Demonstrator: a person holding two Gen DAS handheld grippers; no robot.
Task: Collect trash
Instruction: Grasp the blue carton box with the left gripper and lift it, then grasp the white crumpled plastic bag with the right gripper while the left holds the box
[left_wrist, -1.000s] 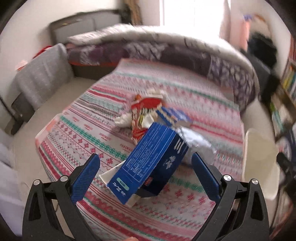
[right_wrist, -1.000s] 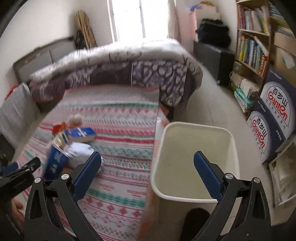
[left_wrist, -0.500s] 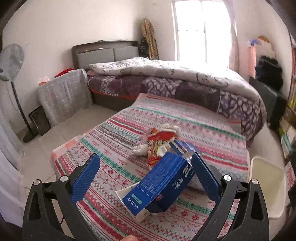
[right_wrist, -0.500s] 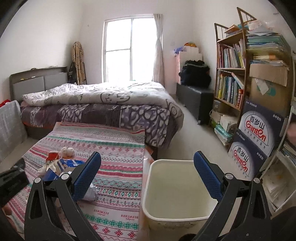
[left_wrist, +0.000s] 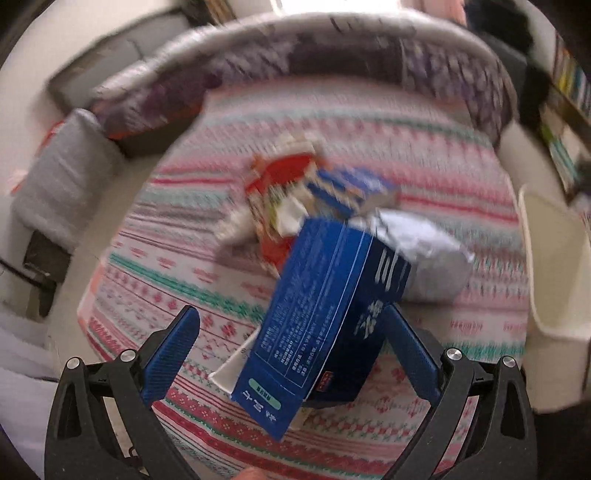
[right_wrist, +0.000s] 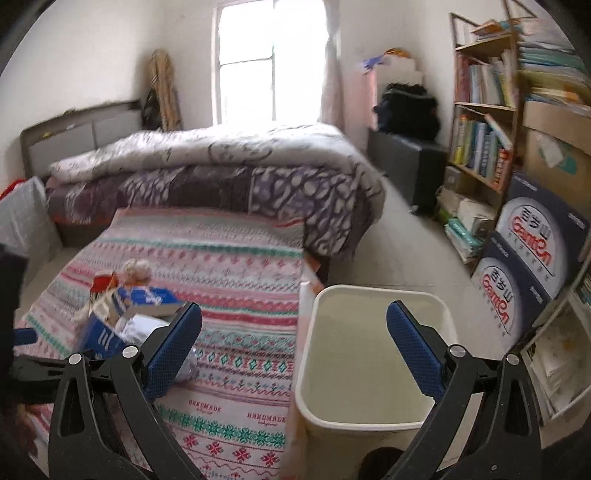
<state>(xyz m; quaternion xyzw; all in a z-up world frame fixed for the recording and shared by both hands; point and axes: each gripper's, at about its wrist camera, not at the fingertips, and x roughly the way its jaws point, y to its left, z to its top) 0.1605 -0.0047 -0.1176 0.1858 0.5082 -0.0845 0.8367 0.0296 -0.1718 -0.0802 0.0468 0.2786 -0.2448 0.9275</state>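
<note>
Left wrist view. The left gripper (left_wrist: 288, 325) has its jaws spread wide and grips nothing. Between the two blue fingers (left_wrist: 171, 345) lies a dark blue carton (left_wrist: 325, 314), tilted, its open flap end nearest the camera. The carton's right side lies close against the right finger; whether they touch cannot be told. The left finger stands well apart from the carton. The carton rests on a patterned blanket (left_wrist: 424, 155) in pink, red and green stripes. Just behind the carton sits a heap of trash: a red wrapper (left_wrist: 284, 173), a smaller blue packet (left_wrist: 351, 186), and a crumpled silver bag (left_wrist: 421, 251) that touches the carton's far right corner. A cream bin (left_wrist: 554, 266) stands off the blanket's right edge. The whole frame is motion-blurred, so print on the packages is unreadable.

Right wrist view. The right gripper (right_wrist: 293, 341) is likewise open, with nothing between its fingers (right_wrist: 413, 347). It hangs above the near edge of the blanket (right_wrist: 236, 258) and the bin (right_wrist: 373, 417), which stands on the floor touching the blanket's right side; no contents are visible inside it. The trash heap, with the blue carton (right_wrist: 99, 332), lies at the blanket's left, partly hidden behind the left finger. Behind the blanket stands a bed (right_wrist: 207, 166) with a heaped quilt. A bookshelf (right_wrist: 484, 122) and stacked printed boxes (right_wrist: 532, 251) fill the right wall.
</note>
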